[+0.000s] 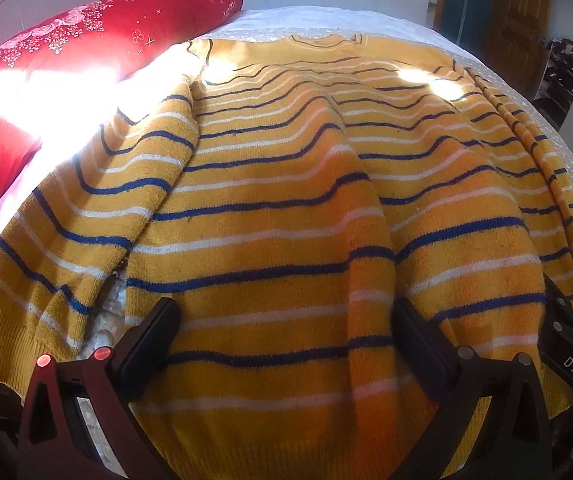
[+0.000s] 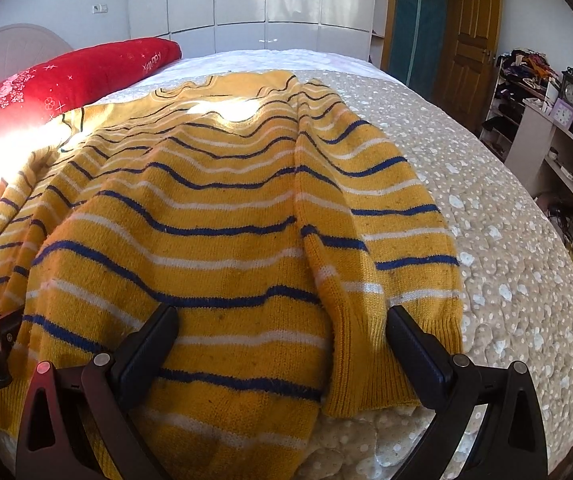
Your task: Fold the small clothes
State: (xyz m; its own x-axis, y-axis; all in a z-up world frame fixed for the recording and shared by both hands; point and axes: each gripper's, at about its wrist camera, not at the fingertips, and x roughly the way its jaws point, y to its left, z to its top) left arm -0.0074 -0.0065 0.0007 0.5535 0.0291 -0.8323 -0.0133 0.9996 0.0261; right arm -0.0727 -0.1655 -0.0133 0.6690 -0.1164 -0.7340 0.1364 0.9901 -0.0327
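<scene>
Yellow striped sweater point(image 1: 270, 208) spread flat on bed point(image 2: 506, 208), hem nearest both cams, neckline point(image 1: 326, 42) at far end twd white wardrobe point(image 2: 254, 0). Looks like the very start of folding, judging by layout: body fully open, no crease or lengthwise fold visible, both sleeves lying alongside the torso, not tucked in. Left sleeve point(image 1: 86, 208) draped down along the body's edge w/ cuff near the hem; right sleeve point(image 2: 374, 208) likewise, cuff resting by the hem corner, edge of it on the dotted bedspread. Left gripper point(image 1: 286, 340) wide open, low over the hem, fingers spread across mid-lower body, no cloth pinched betw. them as far as visible; whether pads touch the knit — can't tell. Right gripper point(image 2: 282, 344) also wide, straddling the seam where right sleeve meets body, its outer finger point(image 2: 418, 360) just beside the sleeve cuff; nothing held. Each gripper just visible at the edge of the other's view, so both close together at the hem end. Done so far, prob.: spreading & rough smoothing only, though ripples remain across the chest. Left to do, by estimate: sleeves in, sides over, hem up twd collar — basically all folds. Red pillow point(image 1: 66, 52) at the left side, strong sun glare next to it washing out that shoulder area.
</scene>
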